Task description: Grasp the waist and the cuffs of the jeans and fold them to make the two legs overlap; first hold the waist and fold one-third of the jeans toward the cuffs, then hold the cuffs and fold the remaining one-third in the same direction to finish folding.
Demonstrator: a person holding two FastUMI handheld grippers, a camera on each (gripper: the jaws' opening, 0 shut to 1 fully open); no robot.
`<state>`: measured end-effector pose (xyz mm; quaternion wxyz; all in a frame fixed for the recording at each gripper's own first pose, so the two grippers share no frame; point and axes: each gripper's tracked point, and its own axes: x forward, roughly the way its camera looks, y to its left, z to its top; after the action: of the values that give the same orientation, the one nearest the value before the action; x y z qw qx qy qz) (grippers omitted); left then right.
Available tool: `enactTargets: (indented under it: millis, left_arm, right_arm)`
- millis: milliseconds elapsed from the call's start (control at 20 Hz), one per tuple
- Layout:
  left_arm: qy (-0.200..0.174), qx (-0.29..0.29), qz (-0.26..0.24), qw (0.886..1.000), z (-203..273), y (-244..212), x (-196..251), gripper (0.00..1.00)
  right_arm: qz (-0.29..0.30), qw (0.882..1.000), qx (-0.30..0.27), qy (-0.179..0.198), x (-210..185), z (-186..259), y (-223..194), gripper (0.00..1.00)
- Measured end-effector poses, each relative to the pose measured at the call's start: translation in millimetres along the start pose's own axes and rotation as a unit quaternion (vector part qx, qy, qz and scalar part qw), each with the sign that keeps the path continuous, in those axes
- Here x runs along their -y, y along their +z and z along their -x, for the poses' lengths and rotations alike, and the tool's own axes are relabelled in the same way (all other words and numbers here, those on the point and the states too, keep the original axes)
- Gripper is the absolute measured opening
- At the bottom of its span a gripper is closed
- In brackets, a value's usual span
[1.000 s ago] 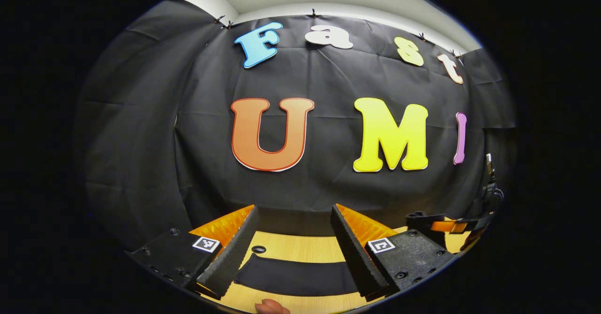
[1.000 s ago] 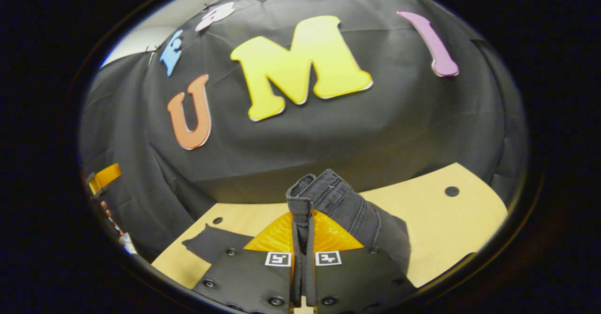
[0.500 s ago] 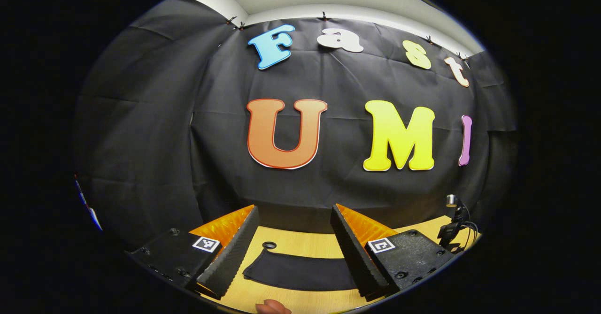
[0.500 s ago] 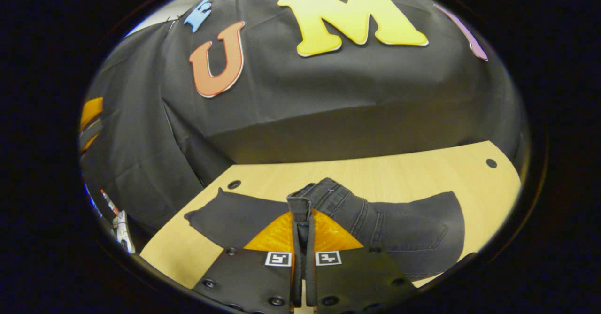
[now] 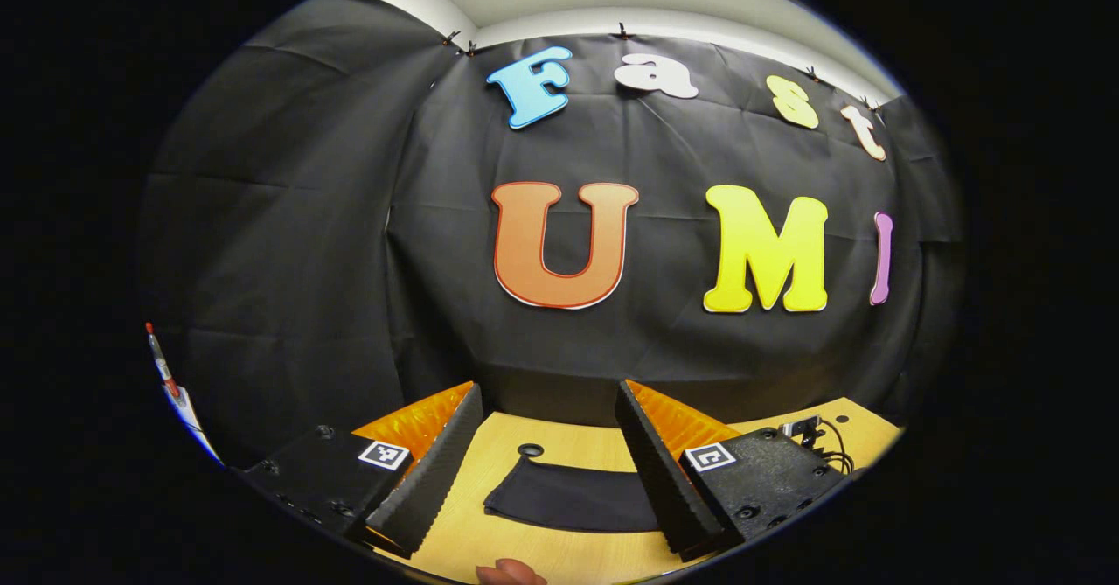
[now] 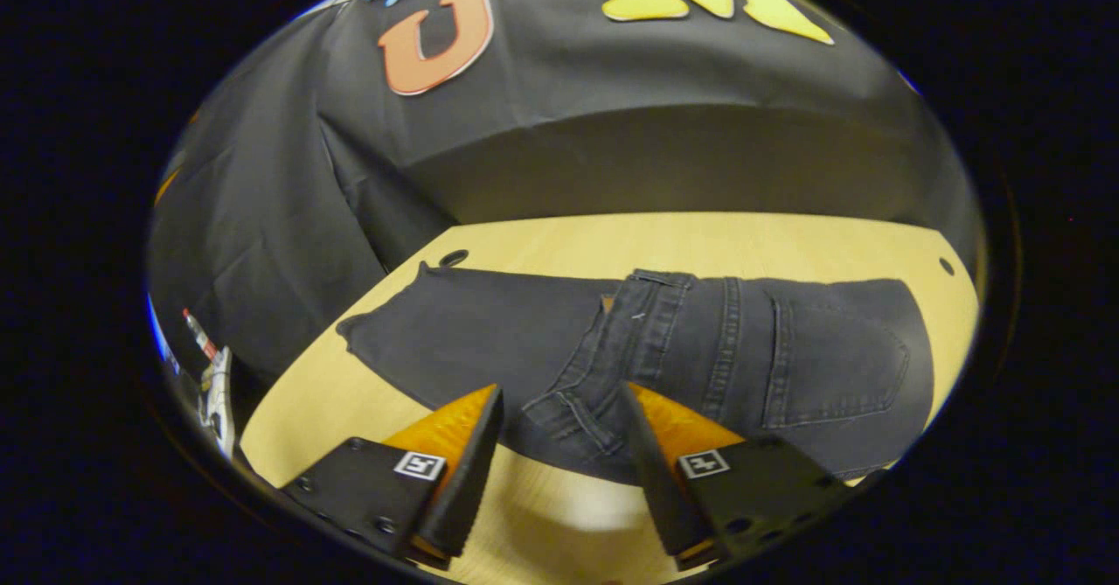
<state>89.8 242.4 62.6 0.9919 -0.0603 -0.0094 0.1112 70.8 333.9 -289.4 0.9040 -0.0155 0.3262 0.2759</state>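
The dark grey jeans (image 6: 787, 349) lie flat on the wooden table (image 6: 559, 235), their waist part folded over onto the legs. The waistband (image 6: 603, 358) lies across the middle and the cuffs (image 6: 376, 331) point left. My right gripper (image 6: 559, 390) stands open just above the waistband's near edge, with nothing pressed between its fingers. In the left gripper view my left gripper (image 5: 549, 388) is open and level above the table (image 5: 524, 550). The jeans' cuff end (image 5: 573, 497) lies flat between and beyond its fingers, untouched.
Round holes mark the table top (image 6: 453, 258) (image 5: 529, 450). A small black device with a cable (image 5: 813, 432) sits at the table's right end. A red-tipped pen-like object (image 6: 197, 327) stands off the table's left edge. A person's fingertip (image 5: 511, 572) shows at the bottom.
My right gripper came down with the waist, laid it over the legs and opened, letting it go. My left gripper stayed open and turned slightly left.
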Motion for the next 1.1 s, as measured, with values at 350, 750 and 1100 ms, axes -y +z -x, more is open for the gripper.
enactTargets:
  millis: [350, 750, 1100]
  left_arm:
    - [0.030, -0.029, 0.010, 0.999, 3, -31, -31, 0.98]
    - [0.050, -0.129, 0.130, 0.982, -21, -119, -39, 0.99]
    - [0.086, -0.238, 0.380, 0.890, -48, -208, -33, 0.99]
  right_arm:
    - [0.043, 0.997, 0.054, 0.021, -19, 24, 55, 0.96]
    - [0.056, 0.972, 0.226, -0.017, 34, 112, 205, 1.00]
    - [0.047, 0.936, 0.337, -0.091, 105, 211, 278, 0.95]
